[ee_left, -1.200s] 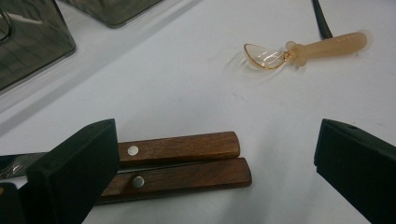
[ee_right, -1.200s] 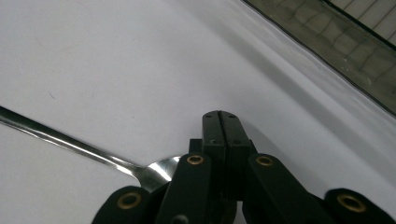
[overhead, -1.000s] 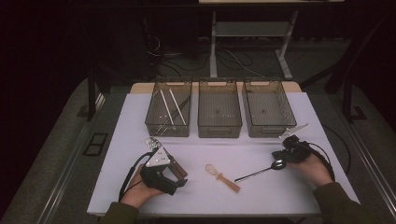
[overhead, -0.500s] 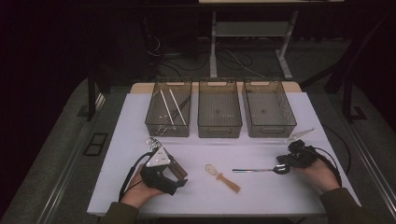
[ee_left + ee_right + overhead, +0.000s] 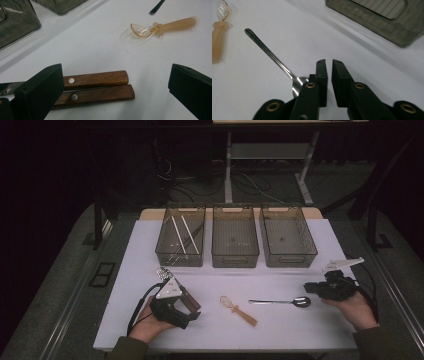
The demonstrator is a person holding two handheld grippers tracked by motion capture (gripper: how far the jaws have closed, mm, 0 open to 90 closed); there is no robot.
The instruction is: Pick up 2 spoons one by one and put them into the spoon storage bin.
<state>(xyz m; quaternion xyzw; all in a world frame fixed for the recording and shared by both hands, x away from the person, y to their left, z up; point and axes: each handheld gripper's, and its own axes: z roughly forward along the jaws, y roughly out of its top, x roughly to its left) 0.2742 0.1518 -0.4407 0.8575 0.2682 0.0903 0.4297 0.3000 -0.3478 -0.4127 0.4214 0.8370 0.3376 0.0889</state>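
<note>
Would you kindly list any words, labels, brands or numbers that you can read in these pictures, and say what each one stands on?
No readable text: the three bins, the metal spoon, the amber spoon and the two wooden handles carry no legible marking. Small pale specks on the bin floors are too small to read.

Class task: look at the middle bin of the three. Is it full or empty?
Empty. In the high view the middle bin shows only its bare floor, while the left bin holds pale sticks.

The high view is dim, with the room black around the pale desk (image 5: 310, 330). Both gripper views are brighter and softly lit, with faint shadows; near fingers (image 5: 322, 72) look slightly blurred.
</note>
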